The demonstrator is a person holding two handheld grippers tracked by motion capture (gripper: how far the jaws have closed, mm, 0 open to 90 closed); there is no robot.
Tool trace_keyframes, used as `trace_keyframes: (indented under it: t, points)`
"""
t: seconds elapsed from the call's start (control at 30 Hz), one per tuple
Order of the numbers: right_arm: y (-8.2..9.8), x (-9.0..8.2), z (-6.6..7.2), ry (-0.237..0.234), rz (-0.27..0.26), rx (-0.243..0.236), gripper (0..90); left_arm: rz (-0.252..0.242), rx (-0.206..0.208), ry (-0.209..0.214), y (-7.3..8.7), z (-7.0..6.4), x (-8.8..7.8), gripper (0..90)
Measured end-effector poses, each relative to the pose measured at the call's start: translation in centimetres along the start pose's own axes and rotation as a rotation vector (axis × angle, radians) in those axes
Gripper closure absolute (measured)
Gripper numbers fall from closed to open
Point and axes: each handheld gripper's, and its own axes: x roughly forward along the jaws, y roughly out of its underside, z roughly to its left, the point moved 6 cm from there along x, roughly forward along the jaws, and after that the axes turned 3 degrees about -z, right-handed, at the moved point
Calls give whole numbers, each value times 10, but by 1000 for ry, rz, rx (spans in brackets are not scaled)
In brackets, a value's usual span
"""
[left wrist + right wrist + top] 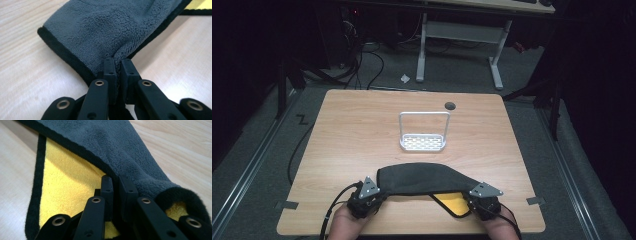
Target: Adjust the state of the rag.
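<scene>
A dark grey fleece cloth (422, 178) with black trim and a yellow underside (453, 202) lies folded over near the table's front edge. My left gripper (372, 192) is shut on its left end, and the left gripper view has the grey pile (100, 32) pinched between the two black jaws. My right gripper (479, 196) is shut on the right end; in the right gripper view the grey layer (120, 147) runs into the jaws with the yellow face (67, 187) showing beneath. A hand holds each gripper at the bottom of the high view.
A small white wire rack (423, 132) with an upright frame stands at the middle of the wooden table (352, 130). A dark round hole (450, 105) sits near the far edge. A white desk frame (459, 35) and cables are on the floor beyond.
</scene>
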Motion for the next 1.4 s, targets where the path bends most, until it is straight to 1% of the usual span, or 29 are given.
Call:
trace_keyframes:
  t: [0.03,0.07,0.1,0.2,0.27,0.33,0.4,0.43,0.47,0.5,0.53,0.6,0.63,0.67,0.7,0.73,0.77,0.83,0.87,0.93,1.03,1.1,1.13,1.17,1.23,1.27,1.33,1.37,1.4]
  points:
    - [1,-1,1,-1,-1,-4,832,1,10,-9,-1,-1,-1,841]
    - [1,-2,1,1,-4,-7,830,-16,24,-23,-3,-1,-2,842]
    - [0,-3,1,3,-8,-5,830,-37,25,-30,-7,0,-4,843]
    - [-5,-5,-2,13,-42,13,832,-140,20,-61,-28,4,-15,845]
    - [-10,-9,-5,21,-72,21,835,-188,23,-75,-42,8,-20,845]
    - [-17,-11,-8,31,-94,27,837,-207,12,-76,-53,14,-20,845]
    - [-23,-9,-12,43,-100,23,841,-213,8,-80,-63,20,-14,845]
    - [-27,-7,-15,49,-99,22,844,-201,1,-76,-67,23,-7,846]
    - [-31,-4,-19,57,-93,20,849,-180,3,-73,-67,25,0,846]
    - [-32,-1,-21,59,-87,21,853,-151,7,-76,-67,28,10,848]
    - [-34,4,-24,58,-76,20,858,-117,-1,-72,-65,32,20,852]
    - [-34,16,-30,59,-35,24,864,-39,-37,-65,-57,41,40,857]
    - [-32,23,-31,51,-14,30,865,-8,-53,-45,-53,44,47,860]
    - [-30,30,-31,45,5,37,867,9,-68,-27,-50,45,51,860]
    - [-28,33,-31,43,6,36,868,1,-70,-26,-49,45,52,861]
    - [-28,34,-31,43,2,41,868,3,-62,-27,-49,44,51,861]
    - [-28,33,-30,44,5,41,868,9,-44,-27,-48,42,50,861]
    - [-24,31,-27,38,-2,36,868,6,-21,-26,-44,37,47,861]
    - [-22,29,-25,26,-4,41,868,4,-18,-22,-41,34,44,860]
    - [-18,23,-22,-3,-9,53,867,-6,-19,-9,-34,28,37,860]
    - [-11,12,-12,-19,-9,34,866,-17,-15,8,-20,13,22,860]
    - [-5,4,-3,-31,-8,17,865,0,-17,23,-11,3,11,859]
    - [-3,0,1,-40,-6,14,865,-14,-57,33,-8,-5,6,859]
    - [0,-4,5,-47,-9,9,864,14,-8,32,-3,-7,0,859]
    - [5,-11,13,-54,-8,-9,863,27,11,39,4,-16,-9,858]
    - [6,-14,16,-54,-10,-19,862,27,8,41,7,-18,-13,858]
    - [6,-16,17,-58,-19,-16,860,29,-9,44,6,-16,-17,856]
    - [2,-17,16,-57,-31,-10,859,12,-21,43,1,-14,-20,856]
    - [-2,-19,13,-55,-48,-3,859,-19,-30,42,-7,-10,-24,855]
